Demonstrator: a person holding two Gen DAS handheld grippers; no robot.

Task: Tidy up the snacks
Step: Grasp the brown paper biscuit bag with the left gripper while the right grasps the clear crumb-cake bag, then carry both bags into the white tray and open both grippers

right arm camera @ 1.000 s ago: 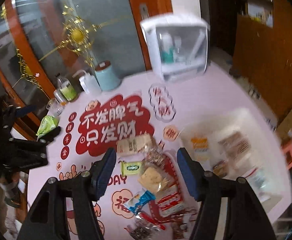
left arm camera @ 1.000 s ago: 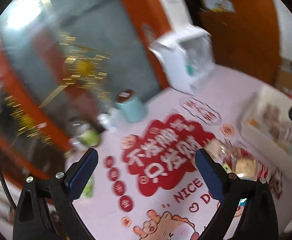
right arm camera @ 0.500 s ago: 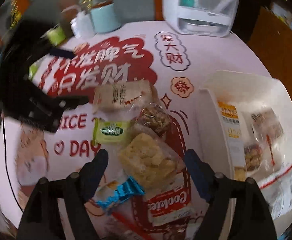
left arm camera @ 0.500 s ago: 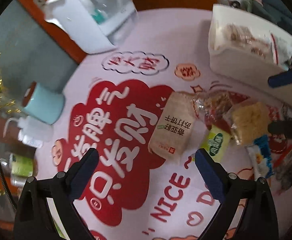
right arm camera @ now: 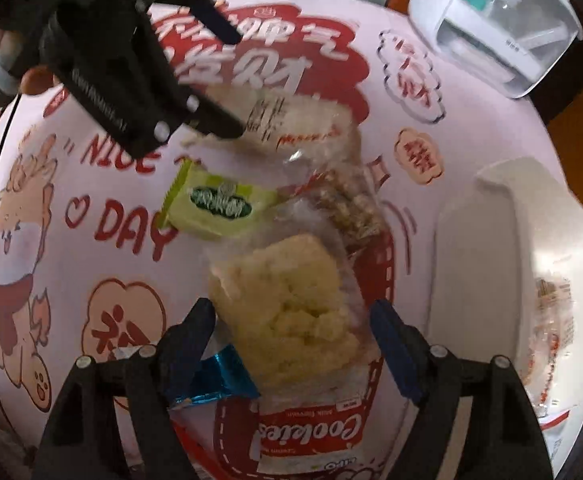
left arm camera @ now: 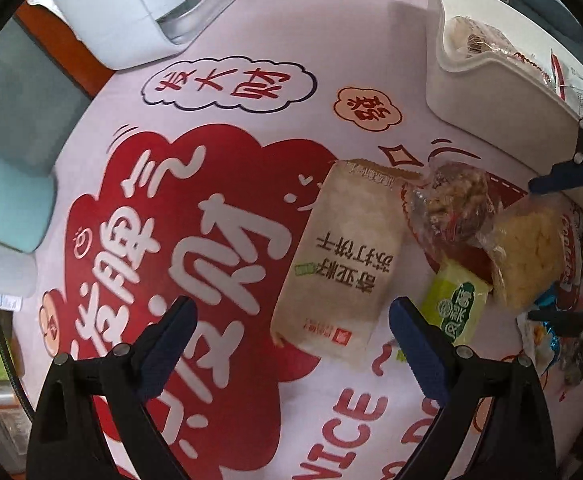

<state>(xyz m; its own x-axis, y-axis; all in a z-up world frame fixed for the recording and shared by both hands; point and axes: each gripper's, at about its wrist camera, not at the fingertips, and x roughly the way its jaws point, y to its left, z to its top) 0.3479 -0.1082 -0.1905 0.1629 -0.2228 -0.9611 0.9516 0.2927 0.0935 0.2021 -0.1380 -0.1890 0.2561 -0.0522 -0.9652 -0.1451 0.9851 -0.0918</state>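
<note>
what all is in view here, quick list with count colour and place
cracker pack: 1, beige, mat centre
green snack: 1, lime, beside the cracker pack
crumbly cake pack: 1, pale yellow in clear wrap, between the right jaws
nut bar pack: 1, brown in clear wrap, next to the cake
cookies pack: 1, red and white, under the cake
blue wrapper: 1, near left finger
bin: 1, white, holds snacks
mat: 1, pink with red print
left gripper: open
right gripper: open, just widened

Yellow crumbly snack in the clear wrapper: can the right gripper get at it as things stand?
Probably yes. The right gripper is open, its jaws straddling the yellow crumbly snack, which lies on top of the pile with nothing over it. The left gripper is off over the beige cracker pack.
</note>
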